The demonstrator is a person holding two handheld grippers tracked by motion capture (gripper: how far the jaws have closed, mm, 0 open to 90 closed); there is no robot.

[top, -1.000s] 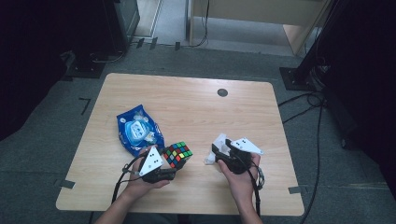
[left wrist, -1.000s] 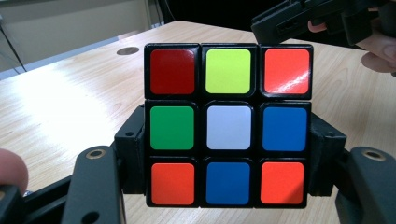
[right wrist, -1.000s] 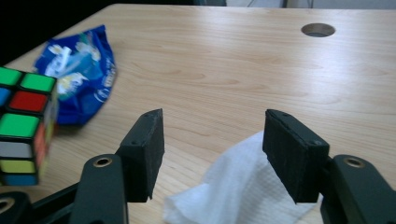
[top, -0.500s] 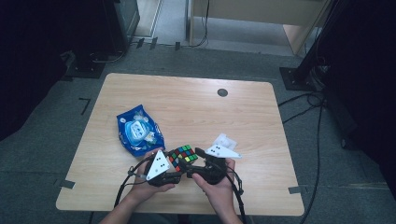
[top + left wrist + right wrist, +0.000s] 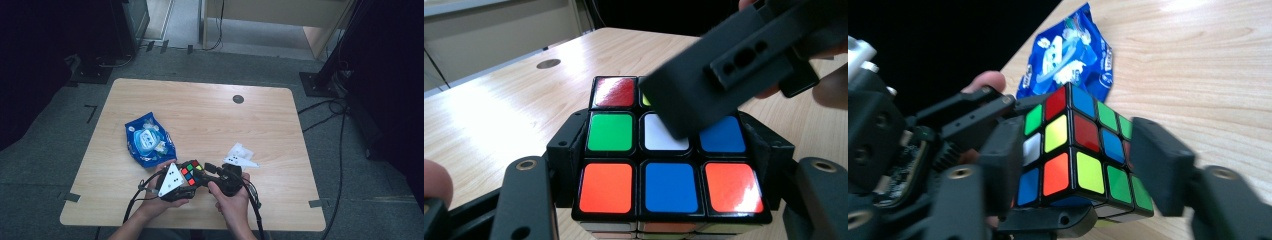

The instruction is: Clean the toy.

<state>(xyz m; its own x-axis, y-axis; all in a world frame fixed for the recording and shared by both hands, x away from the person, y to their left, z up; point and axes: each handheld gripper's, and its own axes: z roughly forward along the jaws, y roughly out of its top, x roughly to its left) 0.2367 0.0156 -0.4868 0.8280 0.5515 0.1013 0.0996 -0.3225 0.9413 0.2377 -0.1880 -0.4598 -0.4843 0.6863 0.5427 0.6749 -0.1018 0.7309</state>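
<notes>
Near edge of the worktop (image 5: pixel 280 130), high view: two forearms come in from below, each hand carrying a hand-held gripper, both meeting at a colour cube (image 5: pixel 192 173).

Left hand-held gripper (image 5: pixel 671 165): jaws part-open, set to the cube's width, one pad flat on each side face. In its own view the cube sits square between them, top face showing orange, blue, orange in the near row, green, white, blue behind. Cube is clamped and appears lifted clear of the wood.

Right hand-held gripper (image 5: pixel 1083 160): jaws open slightly wider than the cube, bracketing it from the opposite side. The left-hand pad in its view lies against or just beside the green-white-blue face; the right-hand pad sits just beside the far face with a sliver of gap, so not clamped. In the left gripper view one of its jaws crosses over the cube's top face.

Just beyond the cube, to the person's left: blue snack packet (image 5: pixel 149 140), flat on the wood. To the right, a crumpled white paper (image 5: pixel 239 150). Farther back, a round dark grommet (image 5: pixel 238 99).
</notes>
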